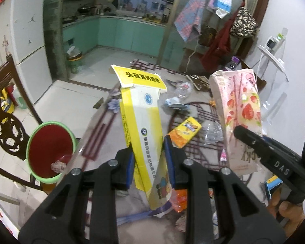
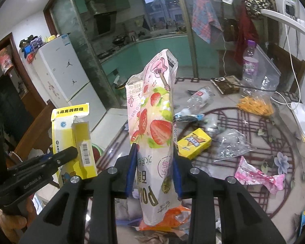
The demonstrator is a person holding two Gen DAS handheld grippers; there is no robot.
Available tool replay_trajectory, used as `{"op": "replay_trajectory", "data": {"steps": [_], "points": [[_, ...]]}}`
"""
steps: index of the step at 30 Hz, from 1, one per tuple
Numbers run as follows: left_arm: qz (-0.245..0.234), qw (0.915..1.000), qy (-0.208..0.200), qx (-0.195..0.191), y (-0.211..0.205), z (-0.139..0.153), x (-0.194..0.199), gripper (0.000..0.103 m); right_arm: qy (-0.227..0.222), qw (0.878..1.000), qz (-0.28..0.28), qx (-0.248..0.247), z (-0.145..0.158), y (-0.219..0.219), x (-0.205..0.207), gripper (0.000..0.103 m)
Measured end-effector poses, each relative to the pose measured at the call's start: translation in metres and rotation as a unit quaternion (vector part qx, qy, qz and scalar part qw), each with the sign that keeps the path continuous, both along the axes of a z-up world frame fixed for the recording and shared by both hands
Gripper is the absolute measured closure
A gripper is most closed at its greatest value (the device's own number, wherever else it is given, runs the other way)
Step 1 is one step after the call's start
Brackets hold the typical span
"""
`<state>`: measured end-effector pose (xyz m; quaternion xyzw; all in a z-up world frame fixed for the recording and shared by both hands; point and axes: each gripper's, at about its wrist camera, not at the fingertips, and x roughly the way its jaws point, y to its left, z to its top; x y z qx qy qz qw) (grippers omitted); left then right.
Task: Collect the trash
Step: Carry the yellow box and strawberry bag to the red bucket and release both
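Observation:
My left gripper (image 1: 149, 158) is shut on a tall yellow and white carton (image 1: 141, 122), held upright above the table. The same carton (image 2: 75, 140) shows at the left of the right wrist view, with the left gripper (image 2: 69, 154) clamped on it. My right gripper (image 2: 154, 168) is shut on a pink strawberry snack box (image 2: 152, 122), also lifted upright. That box (image 1: 240, 109) appears at the right of the left wrist view, the right gripper (image 1: 246, 134) gripping its lower part. A green-rimmed bin (image 1: 50, 150) with a red liner and one crumpled scrap inside stands on the floor at lower left.
Litter lies on the patterned round table (image 2: 284, 146): a small yellow box (image 2: 194, 143), a crushed clear bottle (image 2: 199, 99), a clear plastic bag (image 2: 231, 144), a pink wrapper (image 2: 258, 177), an orange packet (image 2: 172, 217). A dark wooden chair (image 1: 4, 109) stands left beside the bin.

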<state>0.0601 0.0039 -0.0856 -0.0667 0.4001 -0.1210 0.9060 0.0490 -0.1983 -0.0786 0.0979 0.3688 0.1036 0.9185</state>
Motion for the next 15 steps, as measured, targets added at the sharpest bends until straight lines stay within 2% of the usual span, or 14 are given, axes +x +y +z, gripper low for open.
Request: {"op": "replay_trajectory", "data": {"steps": [15], "points": [[0.039,0.9992,0.007,0.005,0.074,-0.007,0.009,0.077,0.018,0.999,0.041,-0.011,-0.010,0.077,0.020,0.073]]}}
